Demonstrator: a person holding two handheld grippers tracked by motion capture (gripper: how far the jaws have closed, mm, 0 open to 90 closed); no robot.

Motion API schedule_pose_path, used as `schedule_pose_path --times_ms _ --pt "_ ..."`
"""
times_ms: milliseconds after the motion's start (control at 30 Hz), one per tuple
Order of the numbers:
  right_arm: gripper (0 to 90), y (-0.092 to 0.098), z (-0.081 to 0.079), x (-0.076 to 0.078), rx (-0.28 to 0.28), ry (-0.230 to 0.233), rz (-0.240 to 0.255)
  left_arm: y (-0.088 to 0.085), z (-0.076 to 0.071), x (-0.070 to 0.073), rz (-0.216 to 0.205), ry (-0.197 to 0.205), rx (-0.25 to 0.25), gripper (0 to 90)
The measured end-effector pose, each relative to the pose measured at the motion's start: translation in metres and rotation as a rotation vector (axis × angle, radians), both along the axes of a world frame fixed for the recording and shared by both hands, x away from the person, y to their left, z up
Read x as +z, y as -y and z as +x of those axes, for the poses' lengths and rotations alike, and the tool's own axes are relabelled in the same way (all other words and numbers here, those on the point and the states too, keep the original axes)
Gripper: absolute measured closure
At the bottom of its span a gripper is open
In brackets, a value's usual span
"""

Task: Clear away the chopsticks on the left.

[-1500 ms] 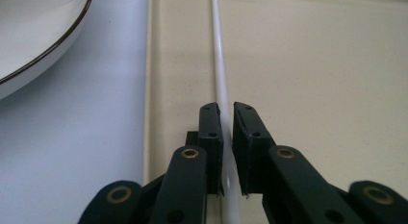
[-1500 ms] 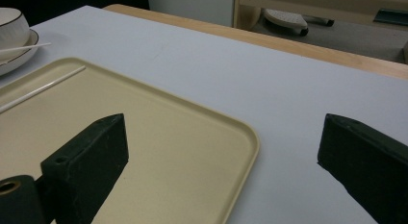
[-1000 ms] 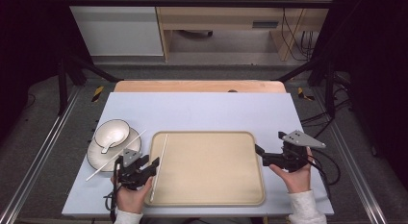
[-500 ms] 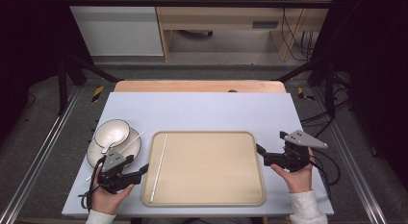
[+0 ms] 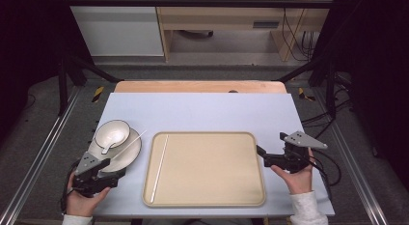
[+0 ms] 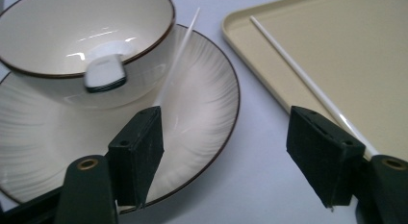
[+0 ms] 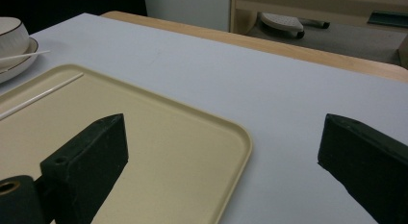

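Left claw (image 5: pixel 103 173) sits low at the near-left of the table (image 5: pixel 202 109), jaws spread wide, holding nothing. In the left gripper view one jaw hangs over the plate (image 6: pixel 202 118), the other over the near-left rim of the tray (image 6: pixel 288 65).

Right claw (image 5: pixel 270 160) rests just beside the tray's right edge, jaws wide apart, empty.

Containers:
- Bowl (image 5: pixel 112 133), cream with a dark rim, stands on the plate toward its far-left side. A white spoon (image 6: pixel 103 76) lies in it, handle end poking over the near rim.
- Plate also carries one white chopstick (image 6: pixel 180 51), leaning past the bowl with its far tip sticking out beyond the plate rim toward the tray.
- Tray (image 5: pixel 207 201), beige, shallow-lipped, holds a second white chopstick (image 5: pixel 160 167) lying lengthwise along its left side. Rest of tray is bare.

Risks, as I judge them:
- The plate chopstick is thin and lies on a sloped, glossy surface; a jaw closing off-centre would likely roll or flick it away.
- The left jaw is close to the bowl wall. A push forward could shove the bowl across the plate or tip the spoon out.
- The other jaw could snag the tray lip and shift the tray, rolling the chopstick inside.
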State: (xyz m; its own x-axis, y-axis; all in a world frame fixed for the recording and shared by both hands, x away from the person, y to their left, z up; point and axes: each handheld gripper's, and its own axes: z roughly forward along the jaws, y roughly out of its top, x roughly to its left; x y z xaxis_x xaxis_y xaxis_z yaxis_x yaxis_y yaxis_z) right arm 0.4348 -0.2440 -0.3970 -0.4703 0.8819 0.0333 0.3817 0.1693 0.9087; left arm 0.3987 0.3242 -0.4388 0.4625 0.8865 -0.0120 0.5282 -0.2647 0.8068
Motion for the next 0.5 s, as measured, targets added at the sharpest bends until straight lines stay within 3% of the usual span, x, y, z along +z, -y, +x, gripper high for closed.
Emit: schedule_pose_path --times_ms 133,267,500 --pt "3.9 -0.001 0.001 -0.001 0.004 -0.004 -0.006 -0.007 0.005 -0.001 0.016 -0.006 0.026 30.8" --pt "3.9 -0.001 0.001 -0.001 0.001 -0.005 -0.004 -0.013 0.013 -0.002 0.066 -0.016 0.049 33.8" --pt "3.9 -0.003 0.002 -0.003 0.003 -0.012 -0.009 -0.019 0.028 -0.008 0.108 -0.056 0.044 44.4"
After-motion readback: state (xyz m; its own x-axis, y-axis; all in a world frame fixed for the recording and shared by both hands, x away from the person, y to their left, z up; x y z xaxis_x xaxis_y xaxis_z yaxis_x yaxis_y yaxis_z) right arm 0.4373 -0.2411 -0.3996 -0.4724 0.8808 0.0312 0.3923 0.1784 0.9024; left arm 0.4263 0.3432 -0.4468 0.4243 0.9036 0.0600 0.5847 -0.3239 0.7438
